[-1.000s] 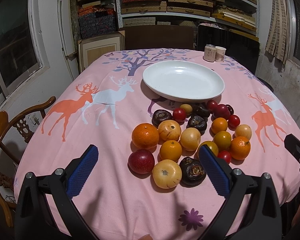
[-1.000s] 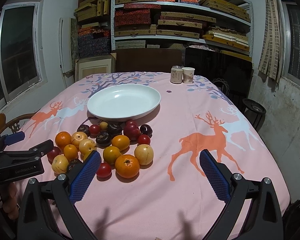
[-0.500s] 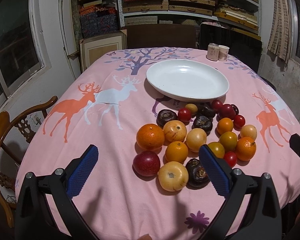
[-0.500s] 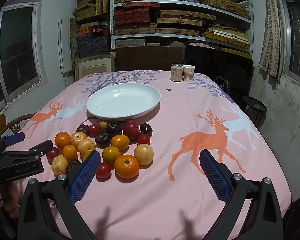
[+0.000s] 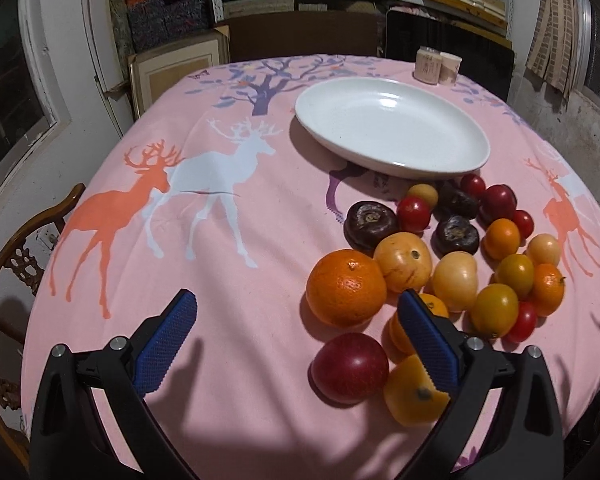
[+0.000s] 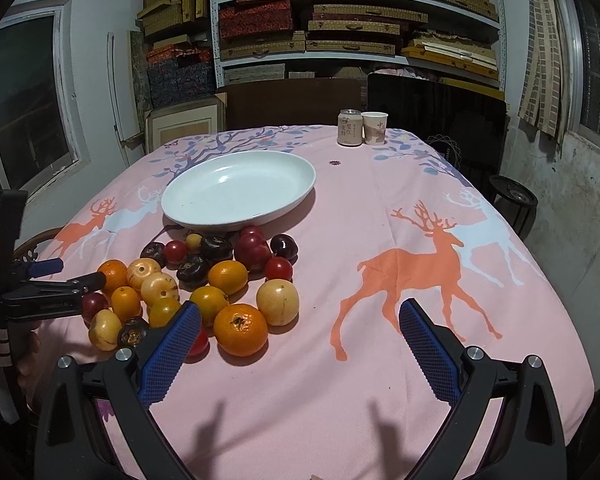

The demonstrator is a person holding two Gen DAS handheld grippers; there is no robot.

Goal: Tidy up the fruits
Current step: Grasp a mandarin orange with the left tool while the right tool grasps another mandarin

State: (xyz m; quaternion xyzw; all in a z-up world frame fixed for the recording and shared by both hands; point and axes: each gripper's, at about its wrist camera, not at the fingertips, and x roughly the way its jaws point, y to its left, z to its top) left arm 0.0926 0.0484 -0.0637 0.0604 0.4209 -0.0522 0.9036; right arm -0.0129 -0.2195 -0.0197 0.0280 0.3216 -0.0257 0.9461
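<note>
Several fruits lie heaped on the pink deer tablecloth in front of an empty white plate (image 5: 392,128) (image 6: 240,188). A big orange (image 5: 346,288) and a red plum (image 5: 350,368) are the fruits closest to my left gripper (image 5: 298,336), which hangs open just above the cloth to their left; its right finger overlaps a small orange and a yellow fruit (image 5: 414,396). My right gripper (image 6: 300,340) is open over bare cloth right of the heap, with an orange (image 6: 241,330) by its left finger. The left gripper (image 6: 56,280) also shows at the left edge of the right wrist view.
A can (image 6: 349,127) and a paper cup (image 6: 374,127) stand at the table's far edge. A wooden chair (image 5: 8,256) sits at the left side. Shelves with boxes line the back wall. A black stool (image 6: 512,200) is right of the table.
My left gripper has moved forward, lower and to the left, so the fruits now sit at its right finger. The right gripper has barely moved.
</note>
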